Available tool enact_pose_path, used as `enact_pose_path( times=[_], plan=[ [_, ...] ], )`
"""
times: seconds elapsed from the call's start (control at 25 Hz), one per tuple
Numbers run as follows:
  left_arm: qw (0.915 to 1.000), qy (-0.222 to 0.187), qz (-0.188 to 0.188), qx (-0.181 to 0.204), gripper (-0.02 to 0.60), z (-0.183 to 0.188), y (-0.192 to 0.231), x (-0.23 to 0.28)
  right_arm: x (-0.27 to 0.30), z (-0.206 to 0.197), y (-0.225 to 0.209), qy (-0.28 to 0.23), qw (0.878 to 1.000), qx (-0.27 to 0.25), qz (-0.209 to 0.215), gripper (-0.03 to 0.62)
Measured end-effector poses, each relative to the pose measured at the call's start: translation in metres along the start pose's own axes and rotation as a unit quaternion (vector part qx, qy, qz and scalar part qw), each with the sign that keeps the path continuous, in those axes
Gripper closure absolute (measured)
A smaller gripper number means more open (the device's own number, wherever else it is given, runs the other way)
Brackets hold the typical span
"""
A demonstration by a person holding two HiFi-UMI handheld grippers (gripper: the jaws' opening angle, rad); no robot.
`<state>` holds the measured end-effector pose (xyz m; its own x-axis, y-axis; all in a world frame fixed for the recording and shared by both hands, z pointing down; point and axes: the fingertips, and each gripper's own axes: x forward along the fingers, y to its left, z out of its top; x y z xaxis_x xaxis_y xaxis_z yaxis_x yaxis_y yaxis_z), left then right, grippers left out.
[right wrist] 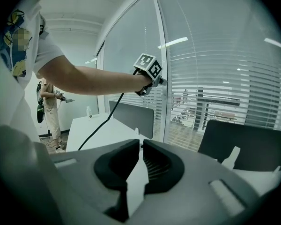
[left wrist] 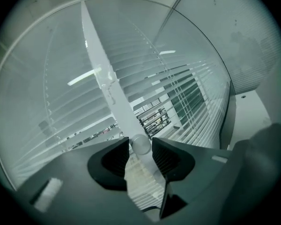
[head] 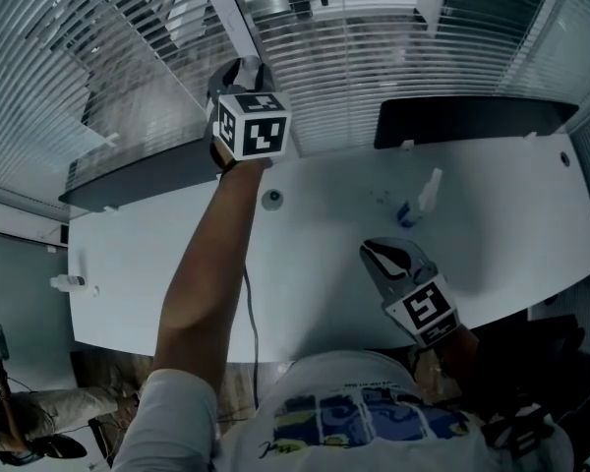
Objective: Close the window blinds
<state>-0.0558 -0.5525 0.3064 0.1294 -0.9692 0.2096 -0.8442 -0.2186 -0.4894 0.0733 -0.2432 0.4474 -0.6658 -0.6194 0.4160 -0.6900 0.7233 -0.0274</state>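
Because the tilt wand (left wrist: 141,143) looks thin, light, smooth and free-hanging, it should twist easily but slip, so taking it just above its rounded end seems best. The left gripper (left wrist: 140,147) has its jaws apart around that end, not pressing.

The blinds (left wrist: 187,102) hang beyond the desk's (head: 492,214) far edge, slats still see-through.

Only the right gripper view shows the right gripper (right wrist: 136,150), nearly closed and empty.

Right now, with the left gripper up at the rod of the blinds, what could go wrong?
1. The left gripper has its jaws apart around the round end of the rod, so the rod may slip out when twisted.
2. The slats are open and hang close behind the rod; a sideways pull might bend them.
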Motion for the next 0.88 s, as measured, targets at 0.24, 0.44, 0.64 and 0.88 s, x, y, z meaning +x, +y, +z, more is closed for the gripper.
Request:
enact_pose_path(
  times=[0.24, 0.44, 0.64, 0.88],
  plan=[
    [0.9998, -0.005, 0.007, -0.016, 0.449, -0.001, 0.0, 0.006, 0.001, -0.004, -0.007, 0.003, 1.0, 0.014, -0.008, 0.577],
    [0.9854, -0.007, 0.002, -0.17, 0.453, -0.001, 0.008, 0.001, -0.001, -0.007, -0.008, 0.008, 1.0, 0.005, -0.012, 0.577],
    [0.9093, -0.014, -0.046, -0.413, 0.454, -0.009, 0.009, 0.004, 0.001, -0.01, -0.008, 0.007, 1.0, 0.007, -0.01, 0.577],
    [0.7852, -0.032, -0.079, -0.613, 0.454, -0.016, 0.014, 0.002, -0.002, -0.01, -0.009, 0.011, 1.0, 0.001, -0.015, 0.577]
  ],
)
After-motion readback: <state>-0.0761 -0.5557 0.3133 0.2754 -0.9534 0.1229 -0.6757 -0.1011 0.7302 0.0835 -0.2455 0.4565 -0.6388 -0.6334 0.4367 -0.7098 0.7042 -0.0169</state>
